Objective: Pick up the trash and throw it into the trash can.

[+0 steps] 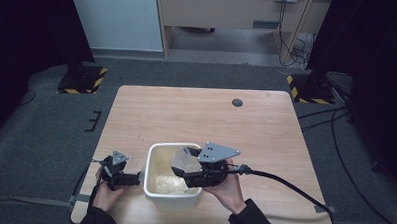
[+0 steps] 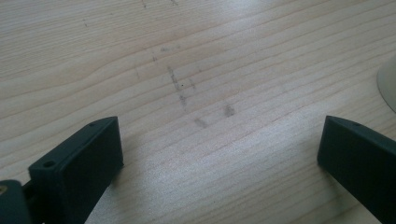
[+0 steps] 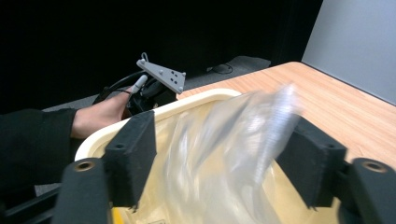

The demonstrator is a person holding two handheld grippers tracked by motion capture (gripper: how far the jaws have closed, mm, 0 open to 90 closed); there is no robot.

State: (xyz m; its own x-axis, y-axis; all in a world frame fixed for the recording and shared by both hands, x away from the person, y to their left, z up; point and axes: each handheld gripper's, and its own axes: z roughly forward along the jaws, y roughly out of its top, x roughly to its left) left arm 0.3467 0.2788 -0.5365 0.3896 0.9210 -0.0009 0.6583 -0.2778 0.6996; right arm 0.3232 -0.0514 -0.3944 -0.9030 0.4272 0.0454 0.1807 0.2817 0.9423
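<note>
Between right claw (image 3: 219, 158) jaws: clear bag (image 3: 233, 154), over tub (image 3: 140, 116).

The pale wooden tabletop (image 2: 196, 70) under the left tool (image 2: 219, 154) is smooth and matt, its grain plain, with faint grey scuffs. The tool's jaws are matt black plastic. Between the right tool's (image 3: 219, 158) jaws lies a clear, crinkled, glossy plastic bag (image 3: 233, 144), inside the cream, smooth, slightly shiny plastic tub (image 1: 155, 155). The floor (image 1: 46, 126) is grey, rough carpet.

Wooden table (image 1: 196, 117), dark round spot (image 1: 237, 102) near far edge.
</note>
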